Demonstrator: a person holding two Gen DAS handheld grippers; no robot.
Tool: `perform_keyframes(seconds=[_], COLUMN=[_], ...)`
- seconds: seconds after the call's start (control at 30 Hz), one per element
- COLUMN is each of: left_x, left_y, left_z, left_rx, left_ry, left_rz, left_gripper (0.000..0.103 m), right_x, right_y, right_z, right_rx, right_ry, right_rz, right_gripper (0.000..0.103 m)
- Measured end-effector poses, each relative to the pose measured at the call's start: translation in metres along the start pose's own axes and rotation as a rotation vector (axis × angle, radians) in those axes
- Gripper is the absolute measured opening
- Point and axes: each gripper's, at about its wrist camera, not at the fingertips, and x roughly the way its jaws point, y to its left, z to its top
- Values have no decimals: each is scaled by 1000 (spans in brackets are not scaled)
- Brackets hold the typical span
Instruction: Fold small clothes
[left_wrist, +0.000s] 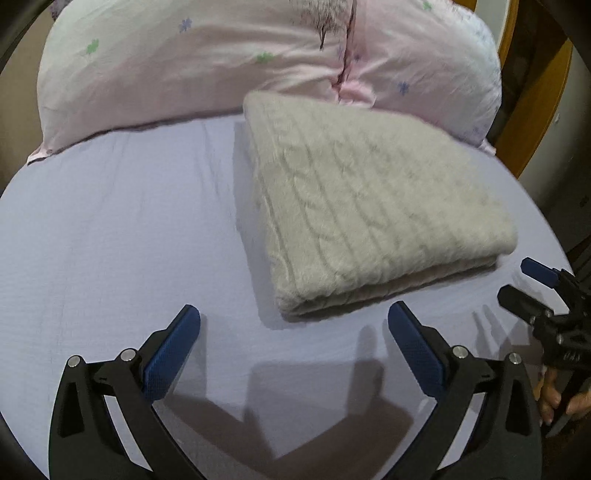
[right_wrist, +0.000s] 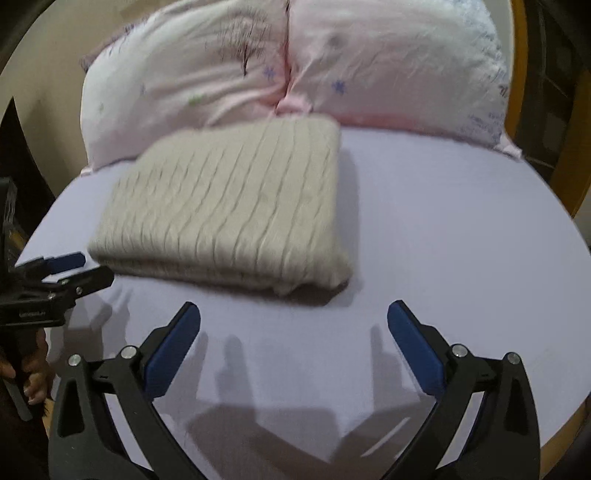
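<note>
A beige cable-knit sweater (left_wrist: 362, 206) lies folded into a thick rectangle on the lavender bed sheet (left_wrist: 110, 240). It also shows in the right wrist view (right_wrist: 229, 210). My left gripper (left_wrist: 293, 321) is open and empty, just short of the sweater's near folded edge. My right gripper (right_wrist: 293, 321) is open and empty, a little back from the sweater's near edge. The right gripper shows at the right edge of the left wrist view (left_wrist: 546, 295). The left gripper shows at the left edge of the right wrist view (right_wrist: 62, 273).
Two pink floral pillows (left_wrist: 207, 55) lie against the sweater's far side, also in the right wrist view (right_wrist: 388, 62). A wooden bed frame (left_wrist: 535, 99) rises at the right. Bare sheet (right_wrist: 461, 240) lies right of the sweater.
</note>
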Motion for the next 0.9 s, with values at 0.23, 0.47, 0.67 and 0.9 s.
perform_keyframes(seconds=[0.23, 0.47, 0.67, 0.9], left_x=[4, 3, 3, 3], left_y=[-12, -11, -11, -11], left_z=[-5, -4, -4, -5], left_rx=[84, 83, 82, 81], left_ry=[28, 28, 28, 28], left_rz=[93, 91, 91, 91], left_gripper=[102, 102, 102, 102], right_x=[13, 11, 12, 12], right_y=[19, 18, 18, 18], right_z=[-3, -6, -6, -6], right_rx=[-66, -55, -56, -55], right_ry=[23, 25, 24, 24], right_rz=[-92, -92, -91, -92], right_gripper=[101, 101, 101, 101])
